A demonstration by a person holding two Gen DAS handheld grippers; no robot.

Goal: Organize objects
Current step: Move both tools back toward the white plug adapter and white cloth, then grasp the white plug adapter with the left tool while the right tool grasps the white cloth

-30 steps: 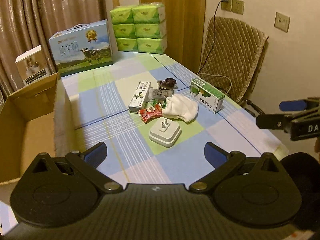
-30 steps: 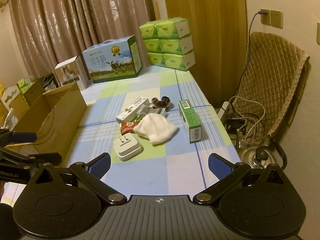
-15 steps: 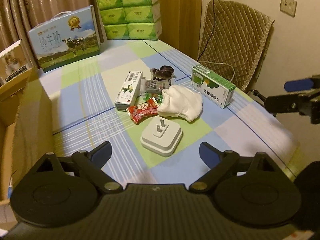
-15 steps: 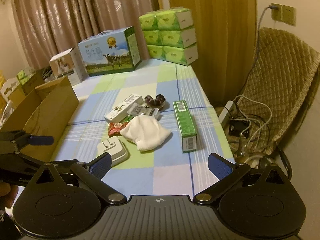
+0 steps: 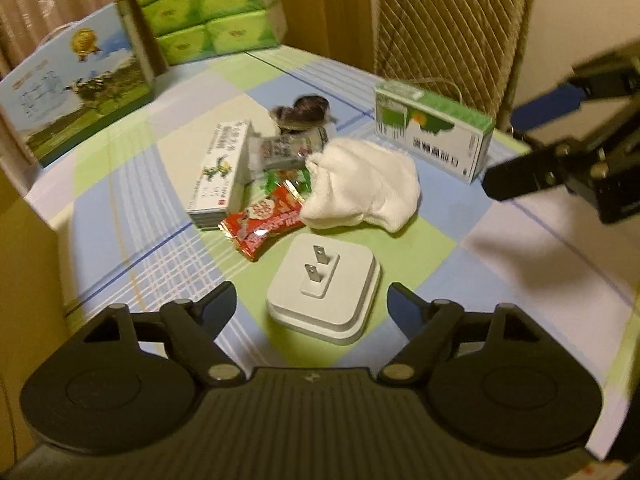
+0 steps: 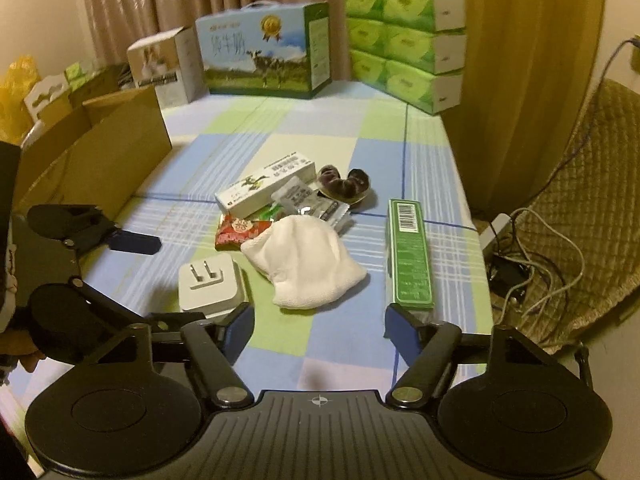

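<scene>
- The left gripper [image 5: 310, 300] is held low over the near part of the checked surface [image 5: 132, 216], its jaws released and gripping nothing
- A white plug adapter [image 5: 324, 294], prongs up, is seen lying between the left gripper's blue fingertips [image 5: 218, 302], with no contact made out
- The right gripper [image 6: 318, 322] is held over the near edge of the surface, jaws spread wide and empty
- A white cloth [image 6: 306, 266] is bunched at the middle of the surface, just beside the adapter and touching a red snack packet [image 6: 236, 230]
- A long white box [image 6: 266, 188], a silver sachet [image 6: 298, 198] and a dark wrapped item [image 6: 344, 184] are clustered behind the cloth
- A green carton [image 6: 408, 250] is laid near the right edge
- An open cardboard box [image 6: 96, 160] is stood at the left edge
</scene>
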